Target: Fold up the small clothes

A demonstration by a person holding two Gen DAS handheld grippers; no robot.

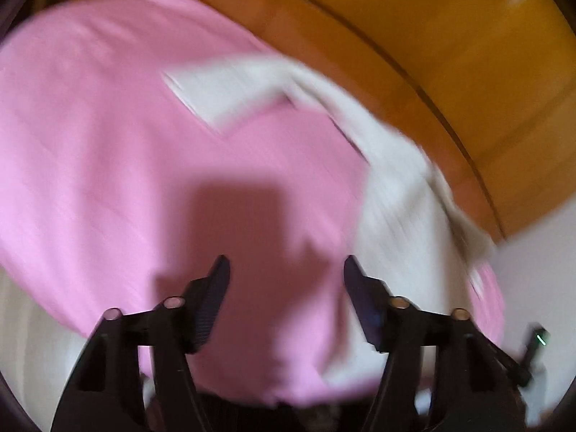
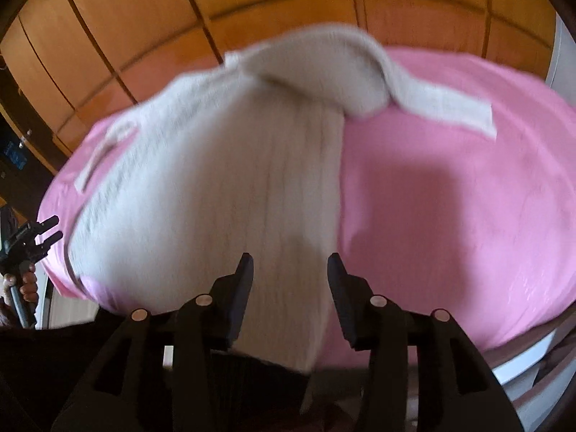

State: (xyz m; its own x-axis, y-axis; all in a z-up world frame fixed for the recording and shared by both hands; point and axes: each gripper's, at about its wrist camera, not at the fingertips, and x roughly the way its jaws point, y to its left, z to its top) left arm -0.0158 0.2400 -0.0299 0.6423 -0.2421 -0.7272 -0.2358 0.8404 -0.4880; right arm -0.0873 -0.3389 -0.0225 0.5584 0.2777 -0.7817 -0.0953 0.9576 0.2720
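A small white knitted garment point(image 2: 216, 180) lies spread on a pink cloth point(image 2: 450, 216), one sleeve point(image 2: 446, 108) stretched to the right. In the left wrist view the garment point(image 1: 396, 194) lies at the right, its sleeve point(image 1: 230, 86) reaching left over the pink cloth point(image 1: 108, 144). My right gripper point(image 2: 291, 264) is open above the garment's near edge, holding nothing. My left gripper point(image 1: 286, 264) is open above bare pink cloth, left of the garment. The left gripper also shows at the right wrist view's left edge point(image 2: 50, 228). Both views are motion-blurred.
Orange-brown wooden panelled doors point(image 2: 252, 10) stand behind the table. A white table edge point(image 1: 540, 270) shows beyond the pink cloth. My hand point(image 2: 25, 284) holds the left gripper's handle at the left.
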